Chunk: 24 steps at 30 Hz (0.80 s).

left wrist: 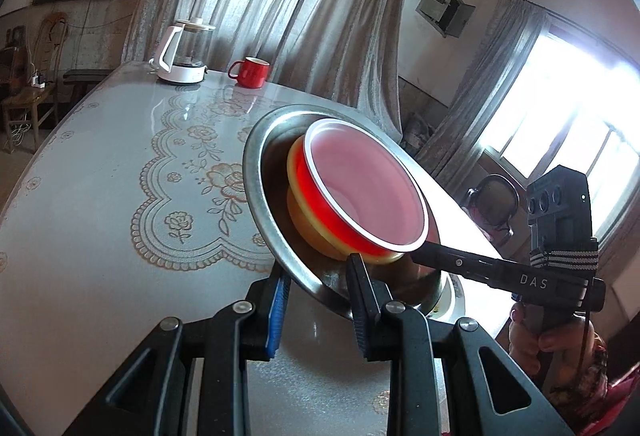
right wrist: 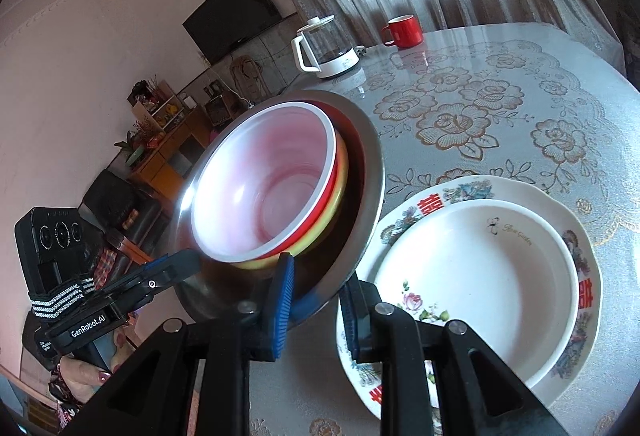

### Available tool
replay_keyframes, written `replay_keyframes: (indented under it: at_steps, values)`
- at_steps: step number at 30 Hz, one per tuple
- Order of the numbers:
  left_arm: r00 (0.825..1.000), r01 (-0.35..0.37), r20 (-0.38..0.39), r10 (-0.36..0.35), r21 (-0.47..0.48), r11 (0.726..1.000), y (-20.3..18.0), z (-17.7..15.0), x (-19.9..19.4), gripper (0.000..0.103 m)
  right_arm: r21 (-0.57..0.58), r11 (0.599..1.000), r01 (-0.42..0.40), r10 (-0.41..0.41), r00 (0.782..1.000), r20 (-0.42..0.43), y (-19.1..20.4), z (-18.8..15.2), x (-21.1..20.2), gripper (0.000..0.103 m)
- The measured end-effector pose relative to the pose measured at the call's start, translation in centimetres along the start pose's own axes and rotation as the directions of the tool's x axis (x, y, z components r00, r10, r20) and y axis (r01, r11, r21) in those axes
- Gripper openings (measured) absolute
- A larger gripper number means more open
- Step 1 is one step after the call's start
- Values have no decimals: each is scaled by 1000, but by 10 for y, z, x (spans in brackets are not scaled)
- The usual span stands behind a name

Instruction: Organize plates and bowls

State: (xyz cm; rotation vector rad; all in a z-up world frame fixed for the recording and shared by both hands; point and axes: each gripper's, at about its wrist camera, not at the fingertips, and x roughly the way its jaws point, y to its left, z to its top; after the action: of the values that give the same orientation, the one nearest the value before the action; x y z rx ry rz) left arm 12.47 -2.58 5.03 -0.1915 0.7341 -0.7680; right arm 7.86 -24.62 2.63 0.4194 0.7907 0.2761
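A steel bowl [left wrist: 260, 172] [right wrist: 368, 172] is tilted above the table, with a yellow bowl [left wrist: 298, 212] [right wrist: 340, 184] and a red bowl with white inside [left wrist: 364, 188] [right wrist: 264, 188] nested in it. My left gripper [left wrist: 318, 278] is shut on the steel bowl's rim at one side. My right gripper [right wrist: 318, 290] is shut on the rim at the opposite side; it also shows in the left wrist view [left wrist: 424, 252]. A white plate [right wrist: 480, 276] lies on a flowered plate [right wrist: 576, 220] on the table, to the right of the bowls.
A lace-patterned cloth covers the table [left wrist: 120, 164] [right wrist: 520, 108]. A white and glass kettle [left wrist: 186, 50] [right wrist: 326, 46] and a red mug [left wrist: 250, 72] [right wrist: 402, 30] stand at the far edge. Curtains hang behind.
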Motion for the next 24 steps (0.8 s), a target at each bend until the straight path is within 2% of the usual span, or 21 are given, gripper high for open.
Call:
replay_keyframes:
  at_steps: [13,24]
  values:
    - [994,96,-52,-93,55,994,-53,5,35,28,85,994,65,-70,996,61,-43,-6,-54,21]
    - [984,127,-135,-119,53,991,-74,-13,67,29,171,980,100,-110,993,51,-80,-27,-80,21]
